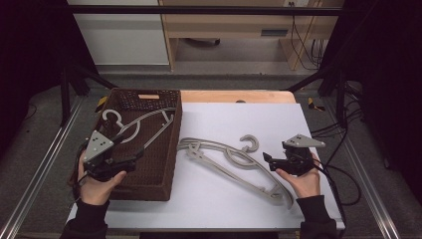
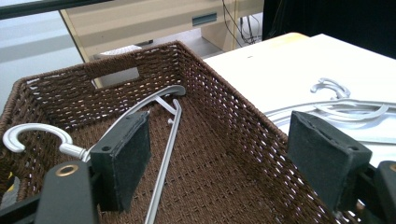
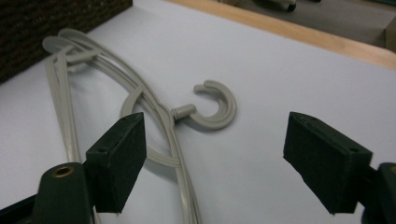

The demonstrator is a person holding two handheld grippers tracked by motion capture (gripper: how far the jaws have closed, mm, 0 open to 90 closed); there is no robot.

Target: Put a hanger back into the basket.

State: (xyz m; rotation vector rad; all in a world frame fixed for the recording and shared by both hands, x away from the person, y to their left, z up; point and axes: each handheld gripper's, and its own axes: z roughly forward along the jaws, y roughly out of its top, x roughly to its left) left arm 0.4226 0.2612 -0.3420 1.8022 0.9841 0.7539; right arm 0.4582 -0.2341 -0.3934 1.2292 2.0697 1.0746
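The grey hangers (image 1: 234, 162) lie in a loose, overlapping pile on the white table (image 1: 259, 119), just to the right of the brown wicker basket (image 1: 171, 149), their arms crossing and one hook (image 3: 215, 106) curling up towards the table's far side; one more hanger (image 1: 137, 127) already lies inside the basket, its hook (image 2: 28, 135) near the left wall and its arm slanting to the far corner; the work in hand looks like moving the hangers from table to basket, one done and the pile yet to go; the right gripper (image 1: 271, 160) hovers just beside the pile, jaws spread wide and holding nothing, and in the right gripper view the neck below the hook sits between its pads (image 3: 123, 154); the left gripper (image 1: 138, 155) hangs over the basket's near right part, jaws likewise apart and empty, one pad over the weave and the other beyond the right wall; the next move, as I judge it, calls for the right gripper to descend and close on one hanger near its neck, taking care that the tangled arms do not drag a neighbour along; how many hangers make up the pile is hard to tell, since they overlap; the basket's near end is partly covered by the left hand (image 1: 97, 186).
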